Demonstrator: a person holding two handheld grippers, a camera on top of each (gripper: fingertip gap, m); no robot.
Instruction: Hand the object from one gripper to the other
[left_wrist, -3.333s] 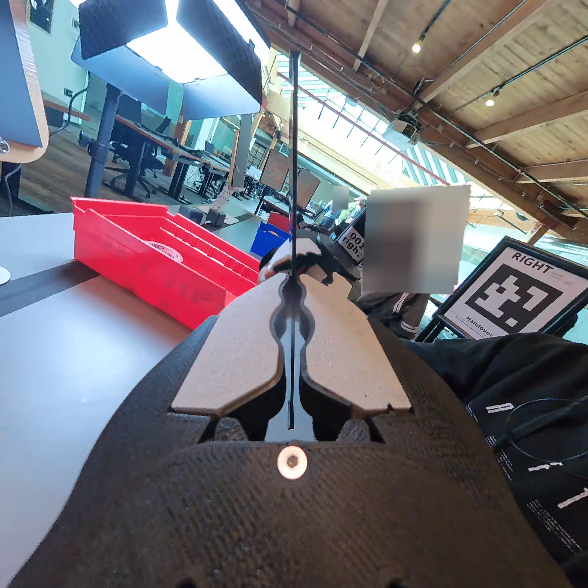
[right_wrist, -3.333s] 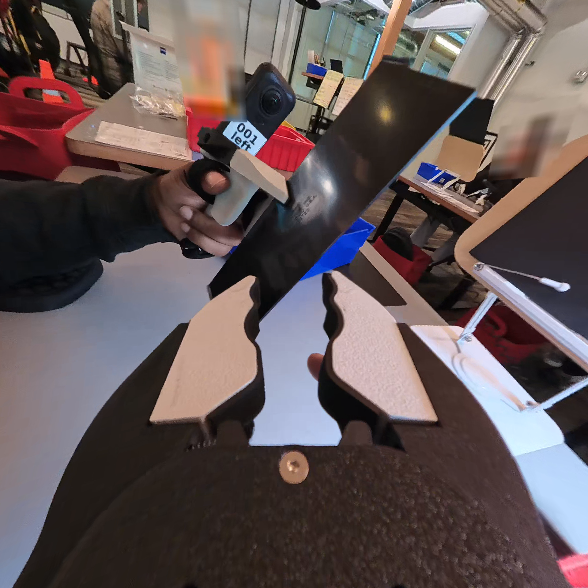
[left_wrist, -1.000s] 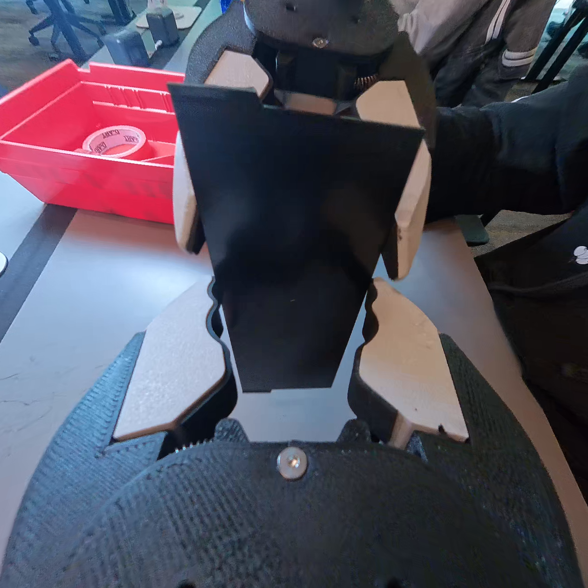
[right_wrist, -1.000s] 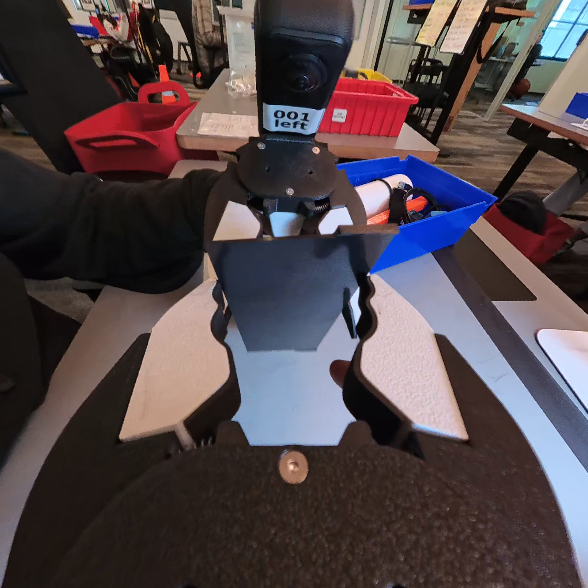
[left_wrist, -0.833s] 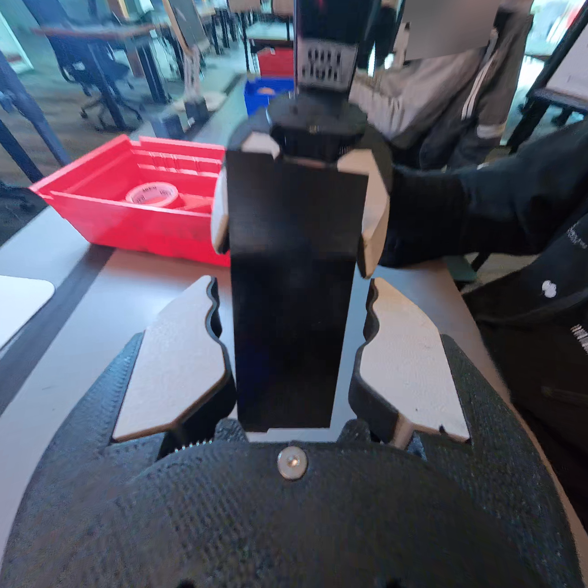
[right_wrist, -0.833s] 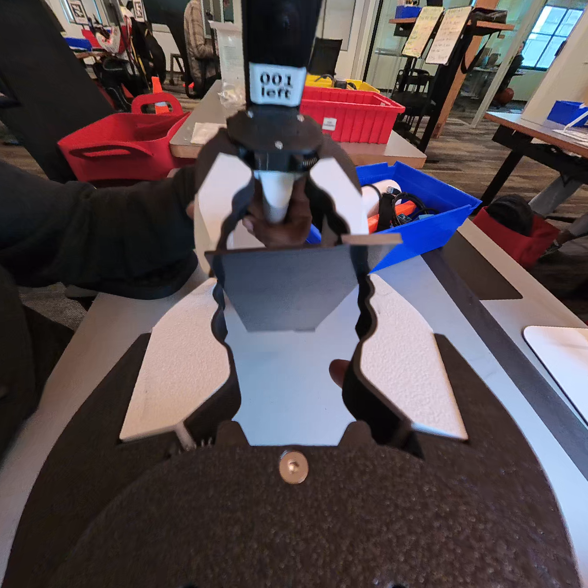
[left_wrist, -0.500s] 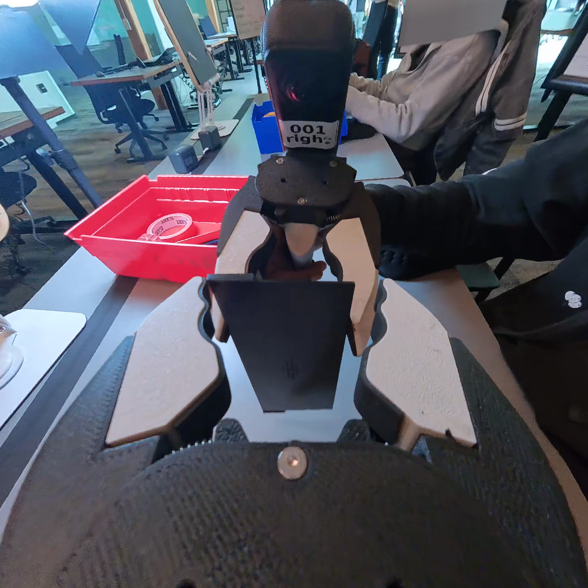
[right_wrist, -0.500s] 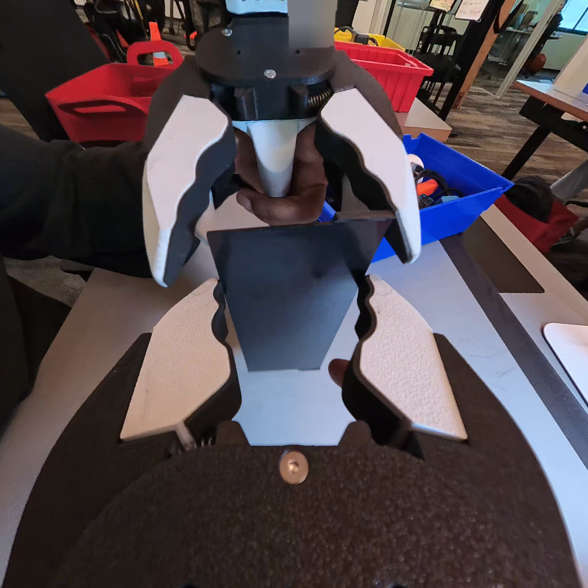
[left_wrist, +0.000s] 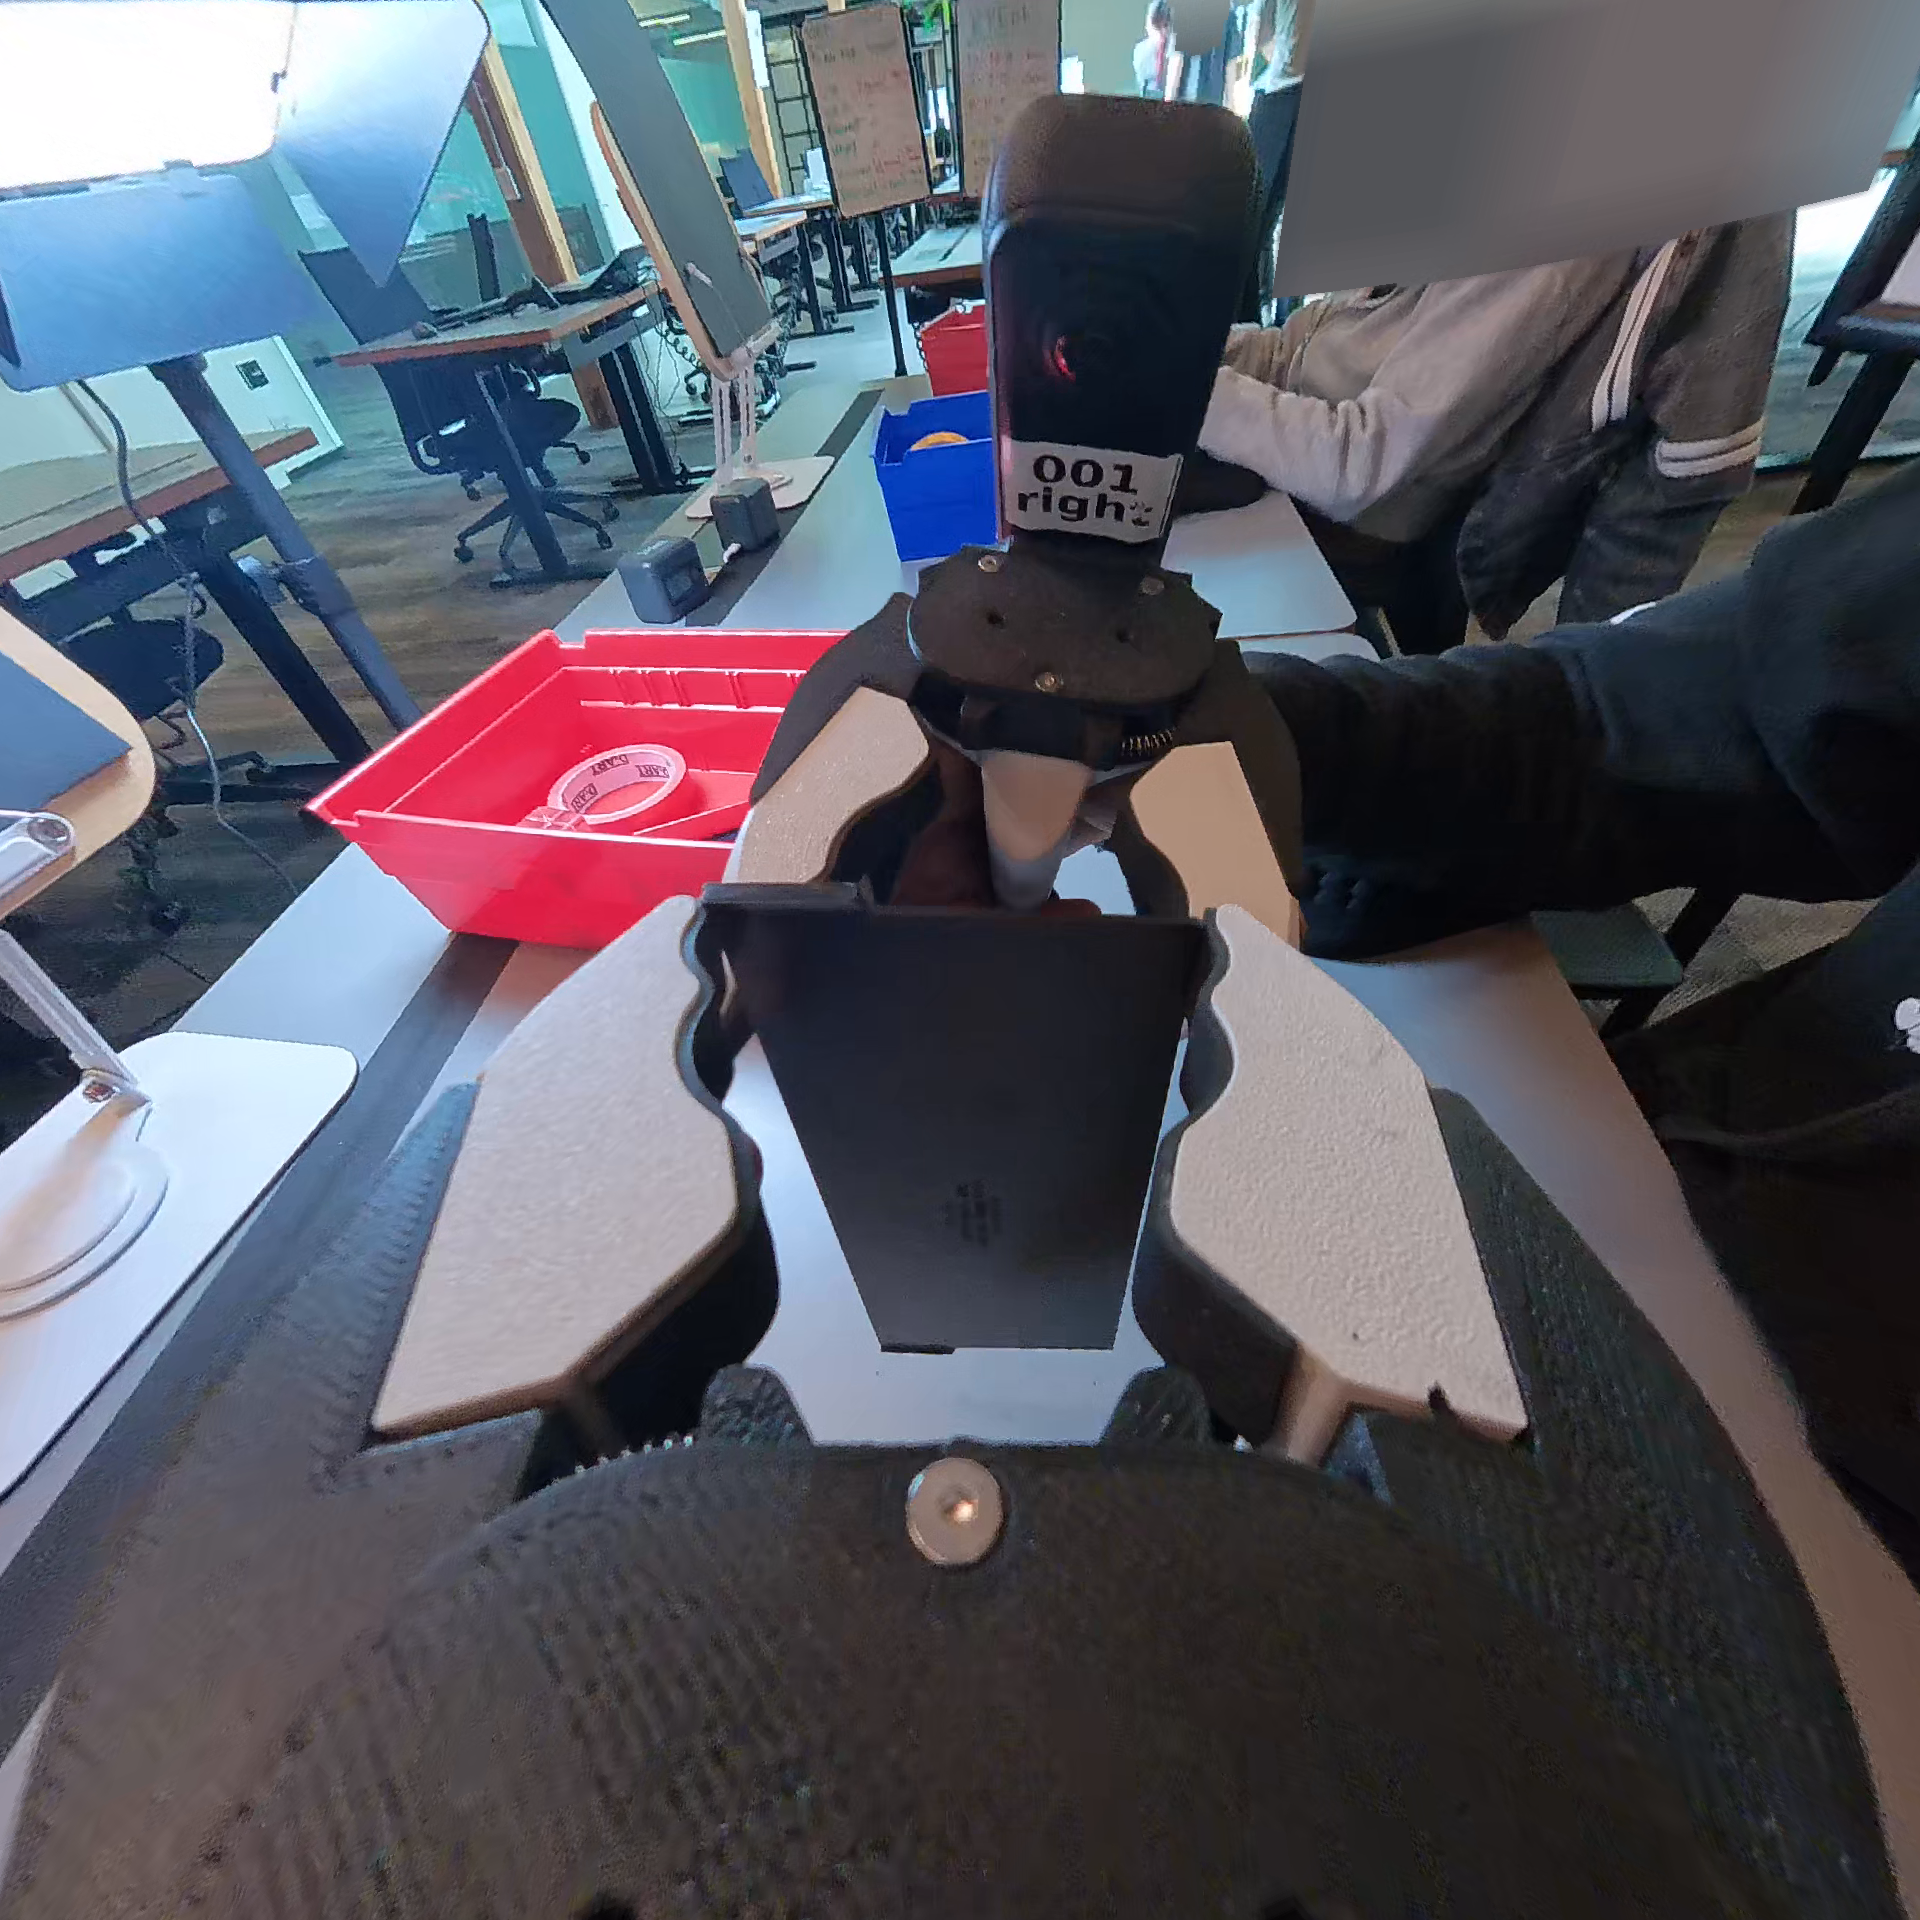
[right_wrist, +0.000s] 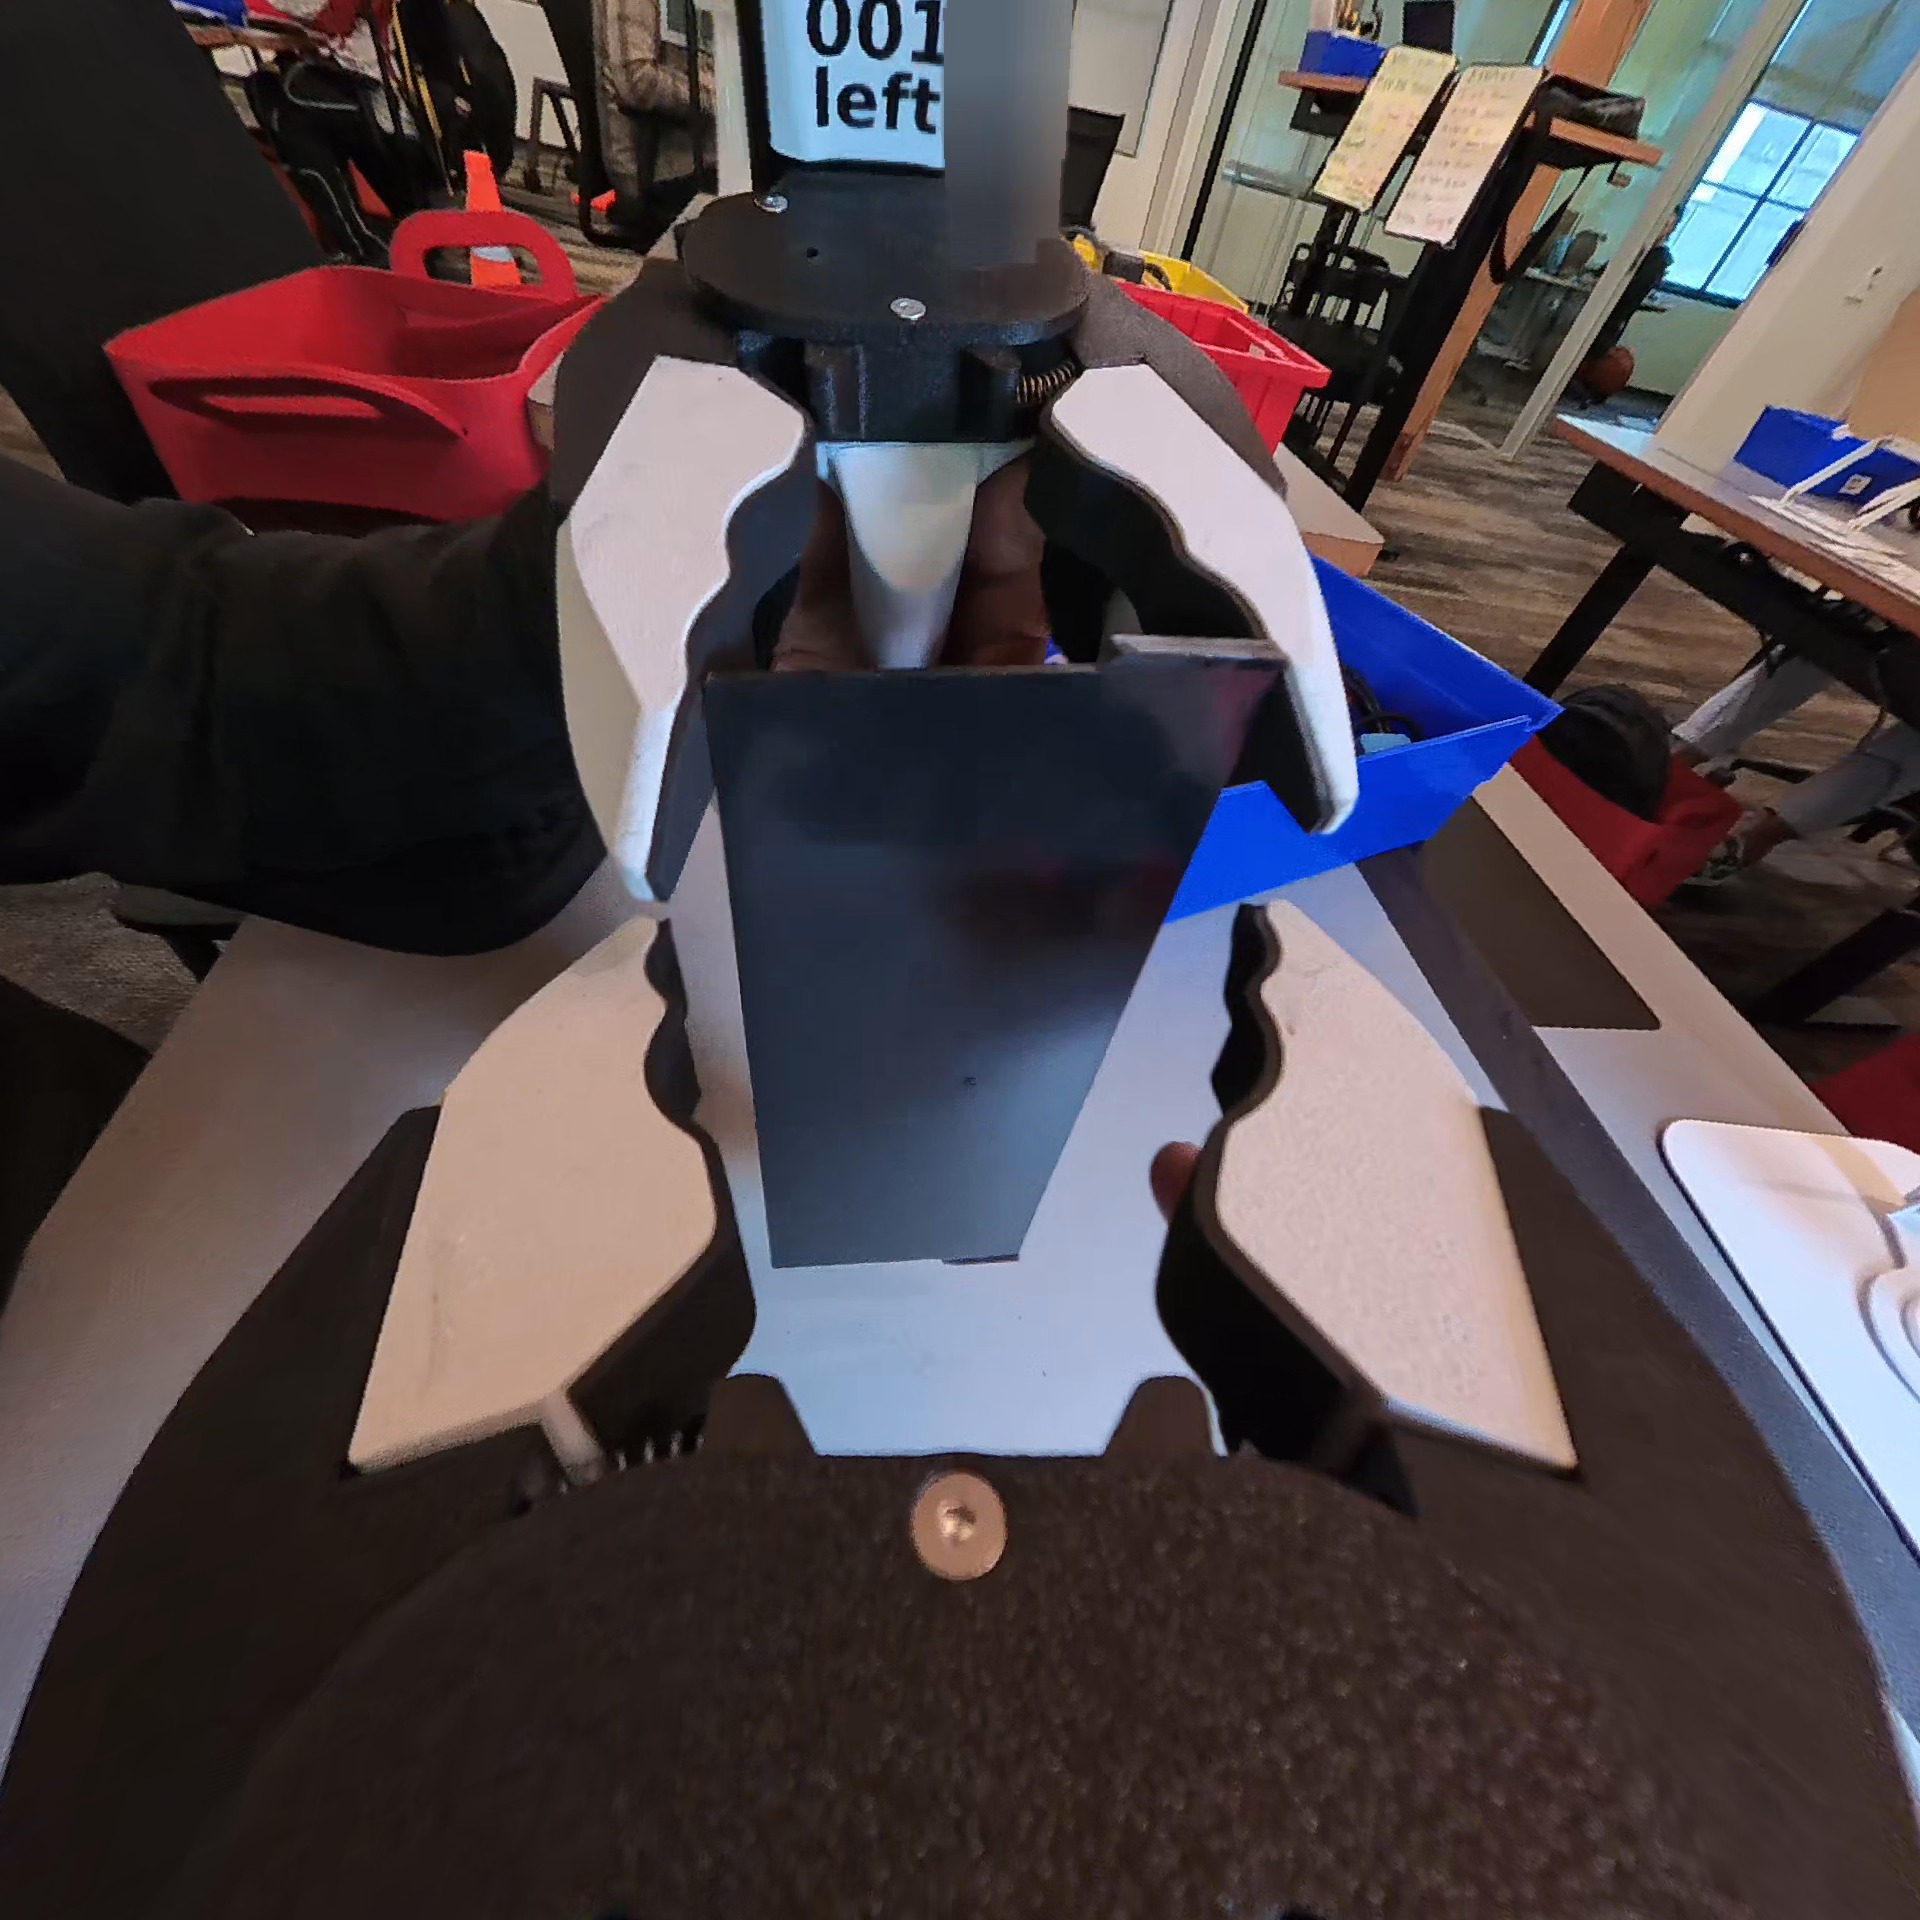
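A flat black plate (left_wrist: 966, 1122) hangs between the two grippers, which face each other above the grey table (left_wrist: 343, 966). My left gripper (left_wrist: 951, 935) has its jaws set wide and grips the plate's upper end by its two side edges at the fingertips. It also shows in the right wrist view (right_wrist: 987, 852), with the plate (right_wrist: 935, 935) wedged between its pads. My right gripper (right_wrist: 956, 925) is open. Its fingers flank the plate's lower part with a visible gap on each side. In the left wrist view the right gripper (left_wrist: 1013, 904) sits just behind the plate.
A red bin (left_wrist: 436, 831) holding a tape roll (left_wrist: 623, 784) stands at the table's left edge. A blue bin (right_wrist: 1382, 790) sits behind the left gripper. A white lamp base (right_wrist: 1818, 1247) lies to one side. A person (left_wrist: 1455, 395) sits at the far end. The tips of both grippers are at nearly the same place.
3.3 s ago the left gripper pinched the plate's faces. Now it holds the plate across its width. In the last half second the right jaws widened slightly and the left jaws narrowed onto the plate's edges.
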